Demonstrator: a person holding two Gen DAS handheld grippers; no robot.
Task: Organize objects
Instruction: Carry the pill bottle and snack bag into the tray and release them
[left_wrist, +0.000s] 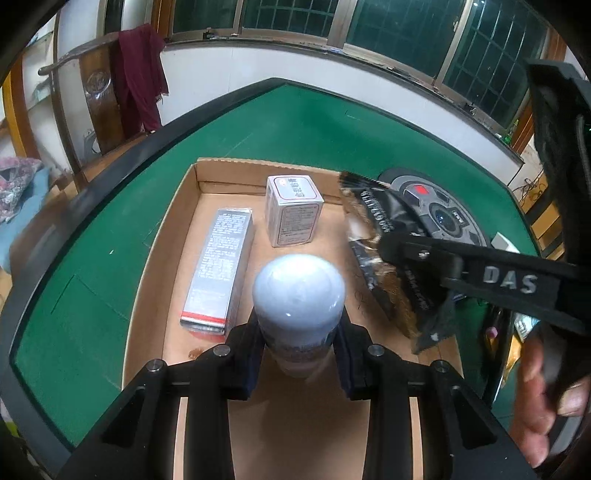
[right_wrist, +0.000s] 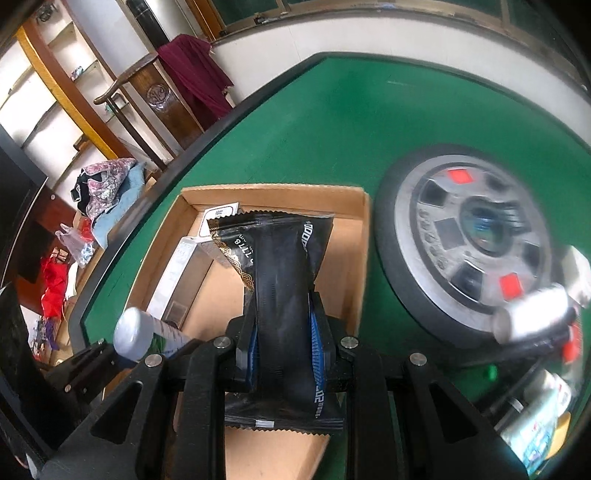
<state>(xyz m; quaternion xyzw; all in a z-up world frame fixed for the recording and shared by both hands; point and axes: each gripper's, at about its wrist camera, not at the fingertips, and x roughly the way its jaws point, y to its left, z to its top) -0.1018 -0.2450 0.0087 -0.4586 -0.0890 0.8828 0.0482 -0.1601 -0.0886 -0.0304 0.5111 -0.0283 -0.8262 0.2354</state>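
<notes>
You are clenching the left claw (left_wrist: 299, 354) on a rigid, slick bottle (left_wrist: 298, 295) at lower center, and the right claw (right_wrist: 284, 343) is pinching a light, crinkly black packet (right_wrist: 282, 295) mid-body.

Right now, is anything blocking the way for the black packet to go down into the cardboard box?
Nothing visible does. The black packet, pinched in the right gripper, hangs over bare floor of the cardboard box; the two cartons lie further left.
</notes>
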